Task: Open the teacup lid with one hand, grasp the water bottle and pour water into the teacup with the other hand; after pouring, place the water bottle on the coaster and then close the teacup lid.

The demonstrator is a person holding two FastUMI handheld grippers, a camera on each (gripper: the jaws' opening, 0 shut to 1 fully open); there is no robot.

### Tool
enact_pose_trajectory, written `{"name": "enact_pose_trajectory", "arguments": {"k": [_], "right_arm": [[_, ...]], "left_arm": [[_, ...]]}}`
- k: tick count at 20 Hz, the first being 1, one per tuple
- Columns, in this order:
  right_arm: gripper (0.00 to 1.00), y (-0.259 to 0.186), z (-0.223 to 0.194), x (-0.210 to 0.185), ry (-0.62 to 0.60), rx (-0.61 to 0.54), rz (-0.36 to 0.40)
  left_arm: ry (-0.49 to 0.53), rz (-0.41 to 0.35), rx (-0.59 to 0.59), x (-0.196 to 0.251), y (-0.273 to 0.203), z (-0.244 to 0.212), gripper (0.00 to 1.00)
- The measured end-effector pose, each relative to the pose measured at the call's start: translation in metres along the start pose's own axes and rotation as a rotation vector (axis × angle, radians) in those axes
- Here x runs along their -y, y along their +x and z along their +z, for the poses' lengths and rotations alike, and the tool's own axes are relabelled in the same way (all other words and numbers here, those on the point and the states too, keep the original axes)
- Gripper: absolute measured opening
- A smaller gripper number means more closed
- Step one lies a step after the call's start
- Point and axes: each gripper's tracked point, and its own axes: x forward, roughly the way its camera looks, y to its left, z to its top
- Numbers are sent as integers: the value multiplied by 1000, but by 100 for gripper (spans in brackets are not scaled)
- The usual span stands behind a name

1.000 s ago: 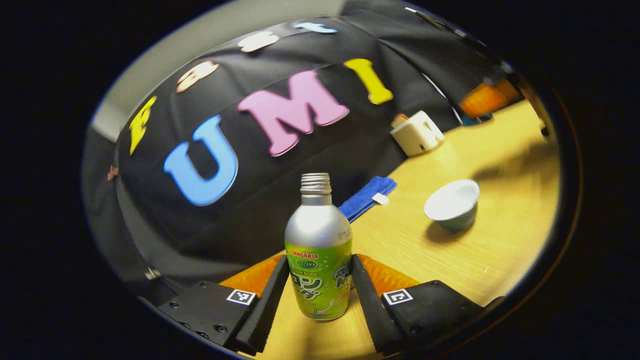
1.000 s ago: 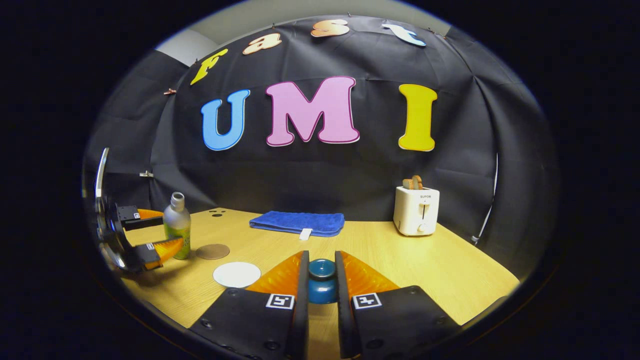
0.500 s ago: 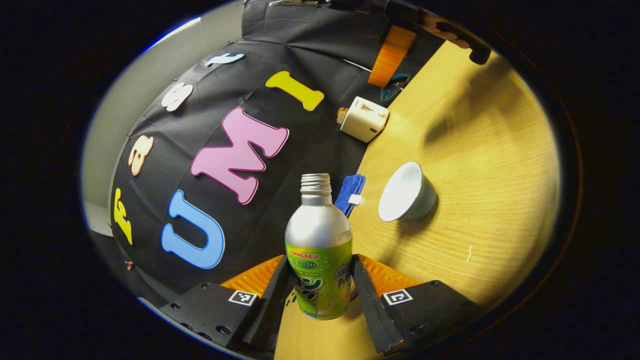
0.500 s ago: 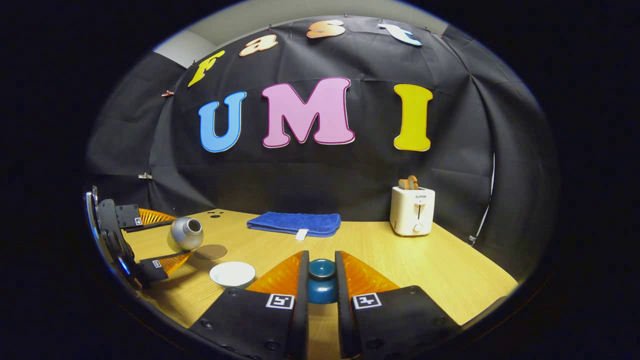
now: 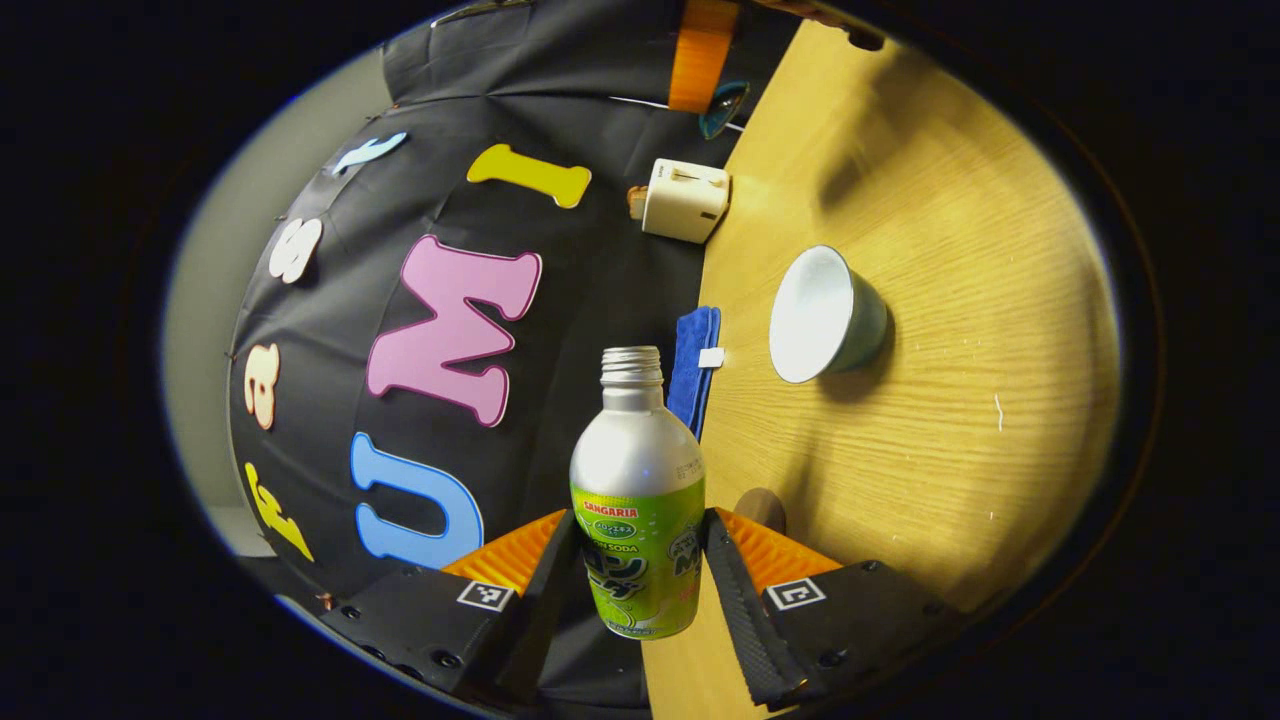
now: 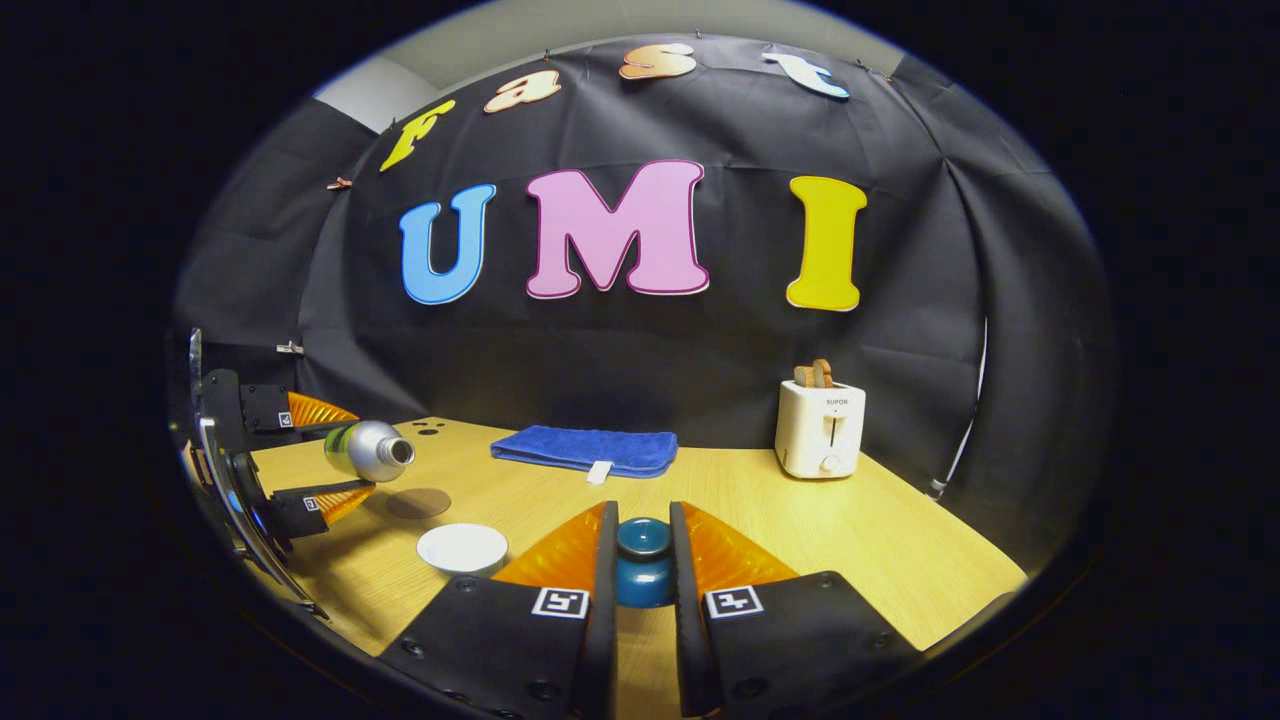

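A wooden table (image 6: pixel 860 530) is standing against the black cloth wall (image 6: pixel 620 350). A white toaster (image 6: pixel 820 430) is sitting right of a folded blue towel (image 6: pixel 585 450), both beside that wall.

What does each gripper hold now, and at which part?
The left gripper holds the water bottle by its lower body. The right gripper holds the teacup lid by its knob.
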Motion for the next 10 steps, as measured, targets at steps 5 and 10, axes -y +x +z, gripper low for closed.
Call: {"name": "enact_pose_trajectory", "arguments": {"k": [5, 10], "right_arm": [[28, -2, 1, 3, 1, 3, -4], [28, -3, 3, 3, 1, 7, -2]], "left_arm": [[115, -18, 12, -1, 1, 5, 76], [212, -35, 15, 0, 4, 8, 77]]}}
